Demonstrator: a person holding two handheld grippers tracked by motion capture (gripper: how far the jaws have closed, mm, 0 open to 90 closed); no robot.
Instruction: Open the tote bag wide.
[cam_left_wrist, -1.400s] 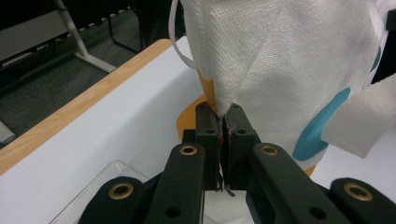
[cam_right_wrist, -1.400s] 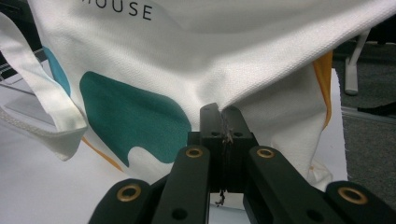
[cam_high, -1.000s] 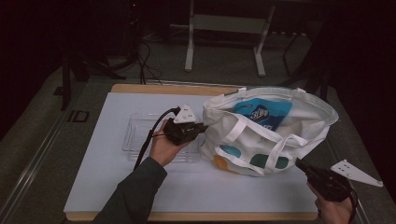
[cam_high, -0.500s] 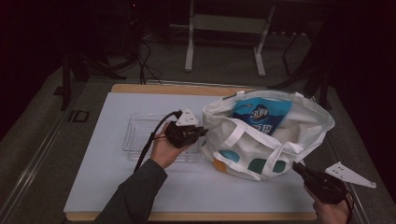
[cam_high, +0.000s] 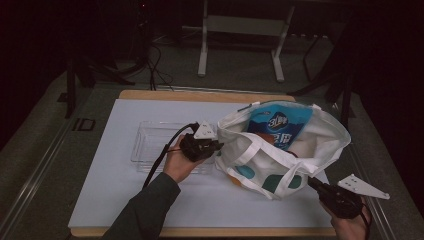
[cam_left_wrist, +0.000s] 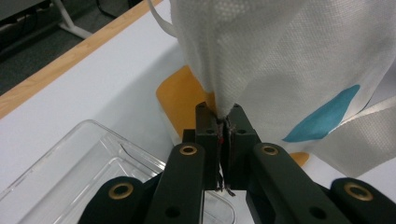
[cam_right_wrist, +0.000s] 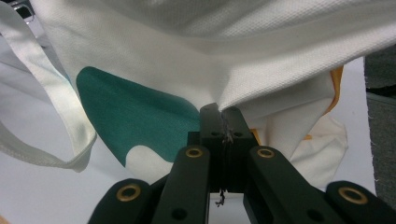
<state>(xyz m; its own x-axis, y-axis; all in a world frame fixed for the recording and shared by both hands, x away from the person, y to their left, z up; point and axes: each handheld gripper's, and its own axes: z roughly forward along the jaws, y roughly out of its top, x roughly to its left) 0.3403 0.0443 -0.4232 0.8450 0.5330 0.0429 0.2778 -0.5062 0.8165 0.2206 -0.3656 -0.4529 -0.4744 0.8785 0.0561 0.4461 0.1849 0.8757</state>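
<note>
White board on a wood-edged table; dark room behind, with a metal stand on grey floor. Empty clear plastic tray sits left of a white cloth bag, which holds a blue packet. Left gripper is clamped on the bag's left edge, and right gripper is clamped on its near right edge.
</note>
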